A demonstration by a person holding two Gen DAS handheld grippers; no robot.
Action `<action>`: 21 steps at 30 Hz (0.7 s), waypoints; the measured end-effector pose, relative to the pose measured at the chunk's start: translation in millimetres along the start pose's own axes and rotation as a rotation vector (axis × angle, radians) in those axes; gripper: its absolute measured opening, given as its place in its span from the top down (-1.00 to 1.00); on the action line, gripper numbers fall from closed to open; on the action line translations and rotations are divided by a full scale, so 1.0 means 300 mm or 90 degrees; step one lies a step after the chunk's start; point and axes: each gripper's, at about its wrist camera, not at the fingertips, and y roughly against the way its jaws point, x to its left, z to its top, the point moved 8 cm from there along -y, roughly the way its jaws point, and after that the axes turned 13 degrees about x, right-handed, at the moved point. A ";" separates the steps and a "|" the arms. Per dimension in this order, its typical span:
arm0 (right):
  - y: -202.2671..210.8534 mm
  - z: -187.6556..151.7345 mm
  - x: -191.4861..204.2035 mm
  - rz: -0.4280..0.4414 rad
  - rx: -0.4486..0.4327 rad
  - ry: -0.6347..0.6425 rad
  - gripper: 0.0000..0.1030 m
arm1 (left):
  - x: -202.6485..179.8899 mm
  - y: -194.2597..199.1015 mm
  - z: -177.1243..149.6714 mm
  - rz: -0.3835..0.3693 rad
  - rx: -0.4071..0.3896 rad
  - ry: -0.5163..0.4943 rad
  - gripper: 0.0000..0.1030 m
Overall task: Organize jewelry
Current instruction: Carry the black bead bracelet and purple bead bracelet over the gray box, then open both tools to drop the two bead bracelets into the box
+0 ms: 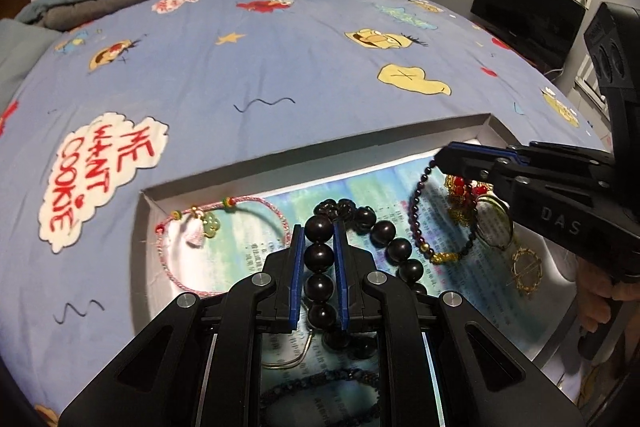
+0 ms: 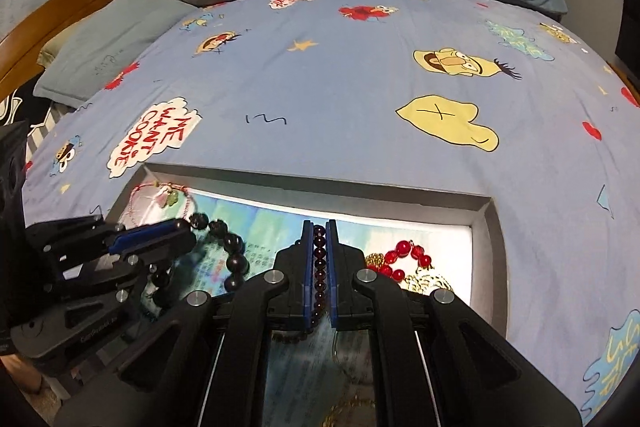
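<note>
A shallow grey box [image 1: 320, 147] lies on the bed and holds the jewelry. My left gripper [image 1: 319, 231] is shut on a bracelet of large black beads [image 1: 394, 251], which trails to the right over the box floor. My right gripper [image 2: 319, 227] is shut on a strand of small dark red beads [image 2: 319, 267]; in the left wrist view it [image 1: 444, 163] comes in from the right with that bracelet [image 1: 414, 211] hanging from it. A pink cord bracelet [image 1: 224, 215] with a green charm lies at the box's far left. Red beads with gold pieces [image 2: 404, 259] lie at the right.
The box sits on a blue cartoon-print bedsheet [image 1: 260, 67]. A gold round brooch [image 1: 526, 267] and a glass-like ring [image 1: 494, 223] lie in the box's right part. A thin wire bangle [image 1: 292, 359] and a dark bead bracelet [image 1: 320, 383] lie under my left gripper. A monitor [image 1: 524, 11] stands at right.
</note>
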 end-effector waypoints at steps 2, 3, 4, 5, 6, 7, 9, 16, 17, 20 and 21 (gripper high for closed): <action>-0.006 0.003 0.004 -0.006 0.000 0.005 0.89 | -0.011 -0.006 -0.002 -0.007 0.006 -0.010 0.71; -0.010 0.002 0.009 -0.006 0.003 0.010 0.89 | -0.015 -0.010 -0.004 -0.006 0.010 -0.015 0.71; -0.016 0.005 0.011 -0.008 0.005 0.013 0.89 | -0.019 -0.014 -0.006 0.000 0.012 -0.021 0.71; -0.019 0.005 0.013 -0.012 0.005 0.015 0.89 | -0.022 -0.018 -0.008 0.005 0.013 -0.024 0.71; -0.022 0.006 0.015 -0.016 0.006 0.017 0.89 | -0.026 -0.021 -0.008 0.008 0.013 -0.025 0.71; -0.023 0.007 0.015 -0.019 0.005 0.018 0.89 | -0.024 -0.022 -0.009 0.010 0.014 -0.024 0.71; -0.026 0.010 0.018 -0.021 0.007 0.018 0.89 | -0.022 -0.023 -0.009 0.008 0.013 -0.021 0.71; -0.004 0.014 0.035 -0.016 0.000 0.023 0.74 | -0.021 -0.007 -0.012 0.014 0.007 -0.024 0.56; 0.008 0.012 0.033 -0.013 -0.003 0.018 0.50 | -0.024 -0.001 -0.015 0.017 0.005 -0.029 0.54; 0.053 0.011 0.020 -0.011 -0.019 0.006 0.37 | -0.030 0.021 -0.025 0.029 -0.001 -0.036 0.48; 0.063 0.010 0.015 -0.012 -0.021 0.001 0.35 | -0.030 0.029 -0.028 0.033 -0.003 -0.036 0.47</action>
